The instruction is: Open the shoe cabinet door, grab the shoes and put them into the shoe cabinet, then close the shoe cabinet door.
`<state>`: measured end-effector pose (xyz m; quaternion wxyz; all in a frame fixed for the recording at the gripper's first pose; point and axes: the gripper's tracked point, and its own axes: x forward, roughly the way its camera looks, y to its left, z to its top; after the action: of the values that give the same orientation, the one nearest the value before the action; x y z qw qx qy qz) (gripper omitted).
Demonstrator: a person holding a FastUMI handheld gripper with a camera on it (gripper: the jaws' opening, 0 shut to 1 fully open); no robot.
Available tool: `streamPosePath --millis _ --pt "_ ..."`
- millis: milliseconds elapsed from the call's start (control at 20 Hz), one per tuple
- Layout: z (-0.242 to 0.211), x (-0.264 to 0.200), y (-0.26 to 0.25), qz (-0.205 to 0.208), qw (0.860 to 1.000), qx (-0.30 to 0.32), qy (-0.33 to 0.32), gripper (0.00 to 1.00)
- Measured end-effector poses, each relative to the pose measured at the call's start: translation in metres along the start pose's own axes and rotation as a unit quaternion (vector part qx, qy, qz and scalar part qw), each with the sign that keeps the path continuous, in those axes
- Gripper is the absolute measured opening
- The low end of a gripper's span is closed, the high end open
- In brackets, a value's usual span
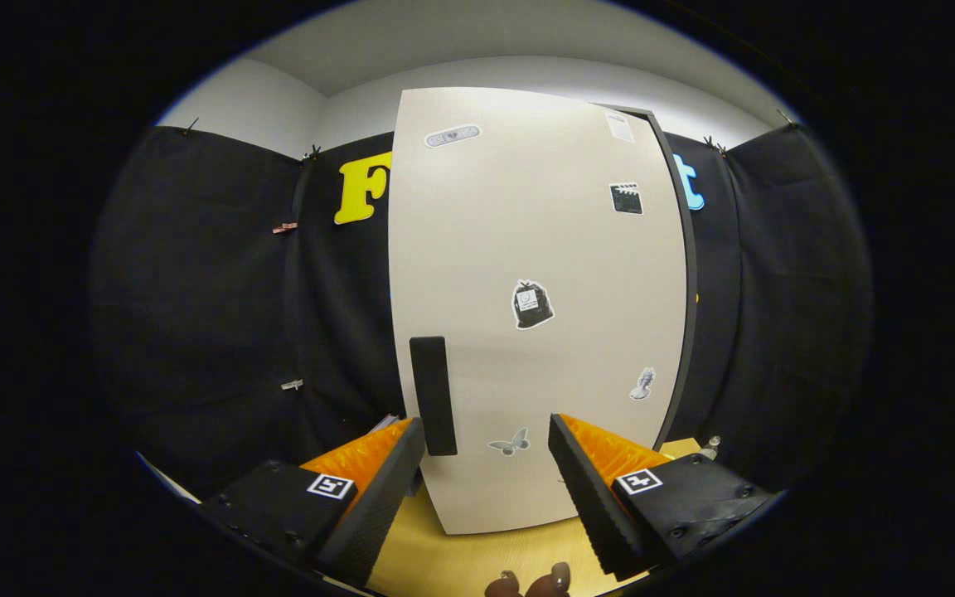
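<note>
**Gripper spread before the shoe cabinet door**

In the gripper view, our gripper has its fingers spread wide, grasping nothing. Just ahead of them stands the shoe cabinet door, a tall pale panel on a light wooden surface. Whether the door is fully closed or slightly ajar we cannot tell; a dark edge of the cabinet body shows along its right side.

The black vertical handle sits low near the door's left edge, just beyond our left fingertip. We judge that this is the place to take hold. The door looks like a stiff, smooth, fairly light board that should swing on hinges at its right; the flat face itself offers no grip, so we would close both fingers across the handle.

Stickers dot the panel: a bandage, a clapperboard, a dark bag figure, a small bust and a butterfly. A paper label near the top is too small to read.
</note>
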<state>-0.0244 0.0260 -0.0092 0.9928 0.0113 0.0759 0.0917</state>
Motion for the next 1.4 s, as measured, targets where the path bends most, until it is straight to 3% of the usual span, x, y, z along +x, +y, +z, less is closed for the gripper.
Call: streamPosePath --millis 1400 --pt "0.008 -0.0009 -0.0055 -0.012 1.0 -0.005 -0.019 0.98"
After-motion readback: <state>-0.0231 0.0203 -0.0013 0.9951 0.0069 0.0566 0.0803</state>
